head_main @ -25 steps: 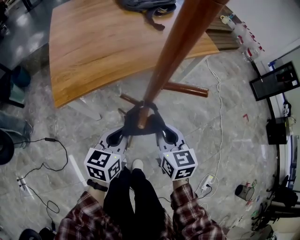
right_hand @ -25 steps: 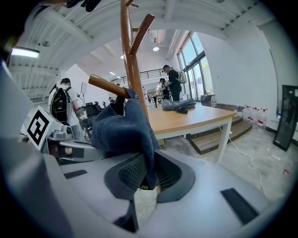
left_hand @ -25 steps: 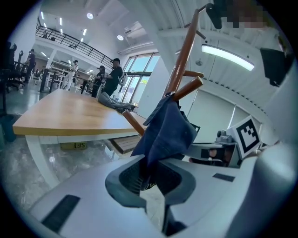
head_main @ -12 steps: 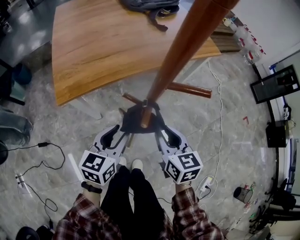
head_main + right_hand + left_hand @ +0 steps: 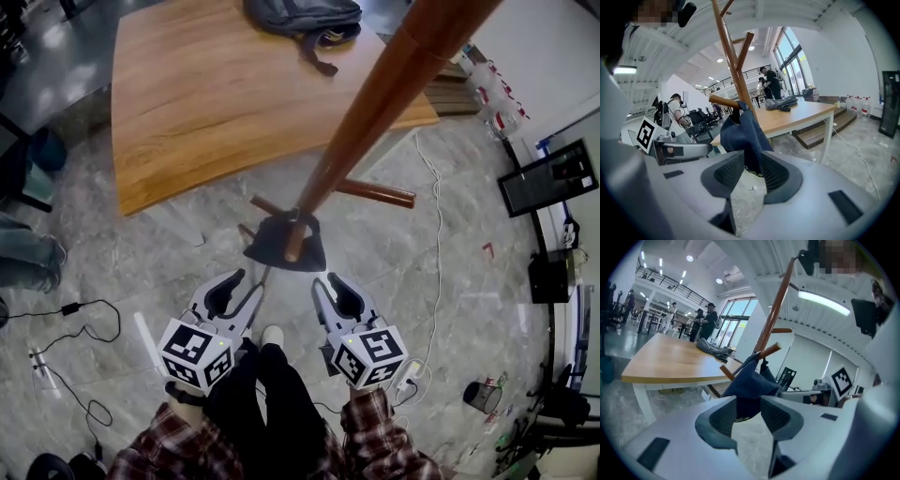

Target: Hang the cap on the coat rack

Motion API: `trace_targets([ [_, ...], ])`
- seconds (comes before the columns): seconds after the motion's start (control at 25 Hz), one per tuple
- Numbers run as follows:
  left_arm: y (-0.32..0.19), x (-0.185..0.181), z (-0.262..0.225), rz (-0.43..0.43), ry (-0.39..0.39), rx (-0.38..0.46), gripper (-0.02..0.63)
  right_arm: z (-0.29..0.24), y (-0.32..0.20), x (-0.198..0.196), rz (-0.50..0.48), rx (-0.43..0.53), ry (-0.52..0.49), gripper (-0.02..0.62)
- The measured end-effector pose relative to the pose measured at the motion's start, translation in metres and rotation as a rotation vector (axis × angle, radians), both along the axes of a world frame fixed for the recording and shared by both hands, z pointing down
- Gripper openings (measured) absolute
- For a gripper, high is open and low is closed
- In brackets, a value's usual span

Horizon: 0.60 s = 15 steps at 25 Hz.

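The dark blue cap (image 5: 284, 246) hangs on a low peg (image 5: 294, 242) of the brown wooden coat rack (image 5: 375, 103). Neither gripper touches it. My left gripper (image 5: 239, 292) is below and to the left of the cap, open and holding nothing. My right gripper (image 5: 330, 291) is below and to the right, also open and holding nothing. In the left gripper view the cap (image 5: 751, 379) drapes off the peg beyond the parted jaws of the gripper (image 5: 747, 411). The right gripper view shows the cap (image 5: 740, 132) the same way, past its gripper (image 5: 749, 173).
A wooden table (image 5: 216, 103) with a grey bag (image 5: 302, 19) on it stands behind the rack. The rack's feet (image 5: 375, 192) spread over the stone floor. Cables (image 5: 84, 323) lie at the left, and a monitor (image 5: 548, 178) and bottles at the right. People (image 5: 705, 319) stand far off.
Both grippers have come off the cap and drawn back toward the person, with their jaws now apart. The cap has stayed on the peg.
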State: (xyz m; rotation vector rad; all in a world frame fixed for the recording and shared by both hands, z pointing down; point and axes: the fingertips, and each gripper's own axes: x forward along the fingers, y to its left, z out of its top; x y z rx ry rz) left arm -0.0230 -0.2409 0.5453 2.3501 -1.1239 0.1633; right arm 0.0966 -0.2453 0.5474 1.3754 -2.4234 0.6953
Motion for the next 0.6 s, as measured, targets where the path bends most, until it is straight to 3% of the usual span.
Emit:
trace_targets([
  [0.16, 0.007, 0.005, -0.040, 0.040, 0.063, 0.042, 0.144, -0.041, 0.004, 0.001, 0.002, 0.064, -0.004, 0.100],
  [0.32, 0.013, 0.006, -0.098, 0.076, 0.184, 0.090, 0.144, -0.104, 0.003, 0.006, 0.026, 0.182, -0.035, 0.098],
  [0.44, 0.016, 0.009, -0.144, 0.088, 0.169, 0.182, 0.143, -0.154, 0.004, 0.005, 0.028, 0.283, -0.075, 0.098],
  [0.6, 0.018, 0.014, -0.196, 0.075, 0.083, 0.289, 0.143, -0.206, 0.013, -0.001, 0.003, 0.371, -0.142, 0.095],
])
